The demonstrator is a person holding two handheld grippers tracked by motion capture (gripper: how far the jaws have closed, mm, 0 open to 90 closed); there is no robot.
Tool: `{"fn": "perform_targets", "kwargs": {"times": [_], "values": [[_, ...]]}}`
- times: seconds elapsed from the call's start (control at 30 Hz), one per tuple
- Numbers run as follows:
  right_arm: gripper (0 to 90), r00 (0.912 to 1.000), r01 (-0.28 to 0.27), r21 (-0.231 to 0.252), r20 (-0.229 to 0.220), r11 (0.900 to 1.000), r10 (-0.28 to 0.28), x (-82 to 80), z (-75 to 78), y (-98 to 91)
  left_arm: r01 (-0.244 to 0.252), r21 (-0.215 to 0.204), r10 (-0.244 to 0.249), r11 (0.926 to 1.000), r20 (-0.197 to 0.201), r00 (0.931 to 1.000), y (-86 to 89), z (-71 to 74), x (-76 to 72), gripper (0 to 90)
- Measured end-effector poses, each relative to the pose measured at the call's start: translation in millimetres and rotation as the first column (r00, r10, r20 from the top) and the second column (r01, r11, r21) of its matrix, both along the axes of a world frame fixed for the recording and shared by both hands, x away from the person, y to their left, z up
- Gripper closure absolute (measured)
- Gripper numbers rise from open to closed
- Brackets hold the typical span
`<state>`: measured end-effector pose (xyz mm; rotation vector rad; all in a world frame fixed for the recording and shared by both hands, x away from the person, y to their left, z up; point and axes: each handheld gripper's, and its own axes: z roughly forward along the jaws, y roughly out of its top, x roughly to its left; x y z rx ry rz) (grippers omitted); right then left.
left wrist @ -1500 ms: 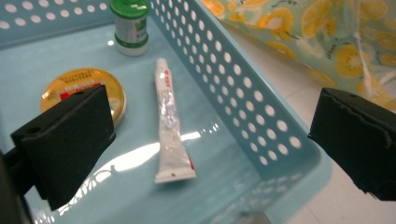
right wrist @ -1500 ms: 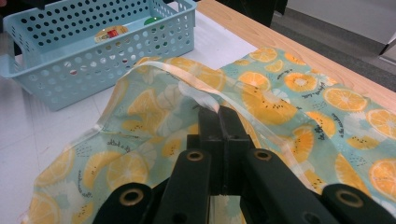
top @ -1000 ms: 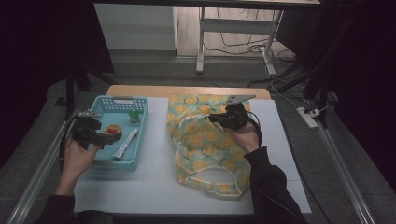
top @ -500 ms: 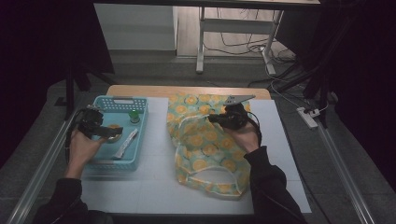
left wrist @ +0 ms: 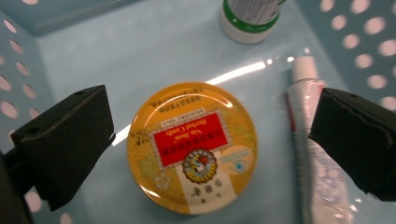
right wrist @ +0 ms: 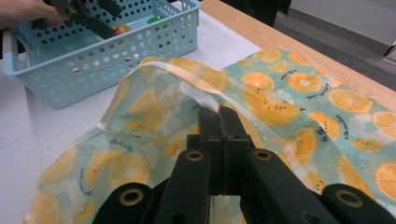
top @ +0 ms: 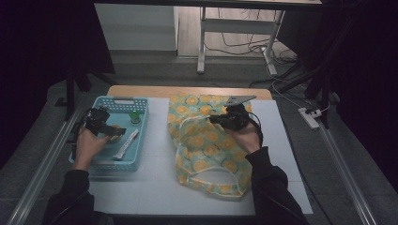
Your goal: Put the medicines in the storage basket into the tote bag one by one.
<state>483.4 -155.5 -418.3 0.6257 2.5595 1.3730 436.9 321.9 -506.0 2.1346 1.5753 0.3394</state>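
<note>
While the right tongs (right wrist: 219,114) are clenching the fruit-print bag's rim (right wrist: 187,88) mid-desk, the left tongs (left wrist: 210,140) are hanging released around the round yellow tin (left wrist: 192,147) in the blue basket (top: 141,161) near the desk's left edge.

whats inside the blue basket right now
In the blue basket lie a round yellow tin, a toothpaste tube and a green-capped bottle. The left tongs straddle the tin, open. The bottle's upper part is cut off.
</note>
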Motion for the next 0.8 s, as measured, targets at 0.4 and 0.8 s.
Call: {"fn": "perform_targets", "kwargs": {"times": [0.4,0.8], "values": [[90.0,1.0000,-0.001,0.005,0.000,1.0000,0.001,0.0,0.5,-1.0,-0.008,0.006,0.009,0.9999,-0.112,0.9937,1.3,-14.9,13.0,0.0],[90.0,1.0000,-0.003,0.006,0.004,1.0000,0.003,0.8,0.0,-1.6,-0.039,0.041,0.046,0.9984,-0.190,0.9806,0.1,-17.0,14.5,19.1]]}}
